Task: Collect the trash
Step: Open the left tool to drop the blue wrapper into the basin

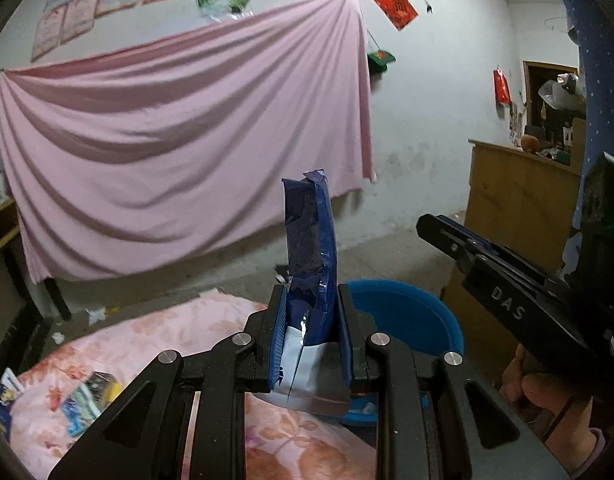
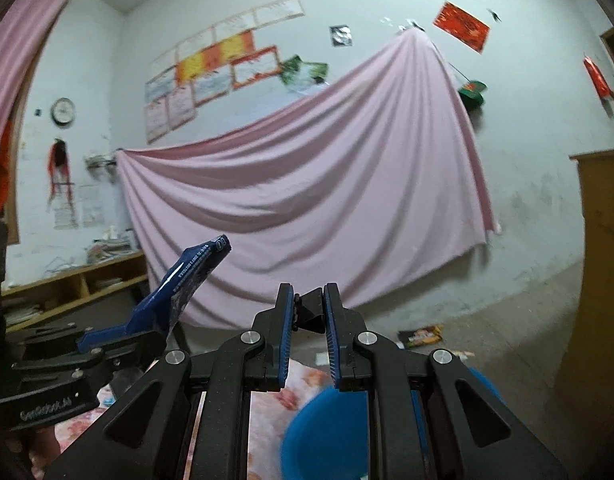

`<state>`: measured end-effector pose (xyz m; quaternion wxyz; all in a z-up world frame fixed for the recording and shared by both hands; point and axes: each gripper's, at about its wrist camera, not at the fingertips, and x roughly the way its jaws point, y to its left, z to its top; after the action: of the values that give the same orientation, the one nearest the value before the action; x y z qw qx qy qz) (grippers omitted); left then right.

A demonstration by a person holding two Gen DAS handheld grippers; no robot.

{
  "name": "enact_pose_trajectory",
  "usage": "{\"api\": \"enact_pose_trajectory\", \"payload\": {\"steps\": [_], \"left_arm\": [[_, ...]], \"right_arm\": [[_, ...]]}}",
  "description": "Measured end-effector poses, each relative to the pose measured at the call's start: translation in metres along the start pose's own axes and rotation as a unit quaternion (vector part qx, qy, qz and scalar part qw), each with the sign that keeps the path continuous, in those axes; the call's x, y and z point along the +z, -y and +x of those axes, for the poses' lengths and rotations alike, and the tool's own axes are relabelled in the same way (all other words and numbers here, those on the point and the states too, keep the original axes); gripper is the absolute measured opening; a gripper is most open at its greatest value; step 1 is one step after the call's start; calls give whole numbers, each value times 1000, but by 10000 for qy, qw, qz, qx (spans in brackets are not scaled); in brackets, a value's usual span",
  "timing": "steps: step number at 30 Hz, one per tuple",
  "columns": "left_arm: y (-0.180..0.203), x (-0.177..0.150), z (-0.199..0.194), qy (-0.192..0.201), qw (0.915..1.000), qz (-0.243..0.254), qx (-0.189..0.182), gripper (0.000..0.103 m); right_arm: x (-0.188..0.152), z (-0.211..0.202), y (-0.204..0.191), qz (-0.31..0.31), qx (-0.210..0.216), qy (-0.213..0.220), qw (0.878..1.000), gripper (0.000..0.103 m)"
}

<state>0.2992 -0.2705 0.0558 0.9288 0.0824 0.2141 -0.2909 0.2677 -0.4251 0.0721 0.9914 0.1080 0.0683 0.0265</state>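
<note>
My left gripper (image 1: 310, 294) is shut on a dark blue snack wrapper (image 1: 310, 240), which stands upright between the fingers, above the near edge of a blue basin (image 1: 407, 312). The wrapper also shows in the right wrist view (image 2: 187, 284), held by the left gripper (image 2: 147, 332) at the left. My right gripper (image 2: 309, 300) has its jaws a small gap apart with nothing between them, raised above the blue basin (image 2: 327, 428). The right gripper also shows at the right of the left wrist view (image 1: 431, 226).
A pink floral cloth (image 1: 147, 340) covers the surface below, with more wrappers (image 1: 91, 404) on it at the left. A wooden cabinet (image 1: 519, 208) stands at the right. A wrapper (image 2: 421, 336) lies on the concrete floor. A pink sheet (image 1: 179, 140) hangs on the wall.
</note>
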Motion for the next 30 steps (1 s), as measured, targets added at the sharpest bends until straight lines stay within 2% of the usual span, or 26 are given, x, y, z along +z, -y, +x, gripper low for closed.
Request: {"api": "enact_pose_trajectory", "payload": {"steps": [5,17,30], "left_arm": [[4,-4,25,-525,9984,-123,-172,20],[11,-10,50,-1220,9912,-288,-432,20],[10,-14,61,-1568,9849,-523,-511,21]], "right_arm": [[-7,7,14,193,-252,-363,9988,13],[-27,28,49,832,-618,-1439,9842,13],[-31,36,55,950,-631,-1838,9763,14]]}}
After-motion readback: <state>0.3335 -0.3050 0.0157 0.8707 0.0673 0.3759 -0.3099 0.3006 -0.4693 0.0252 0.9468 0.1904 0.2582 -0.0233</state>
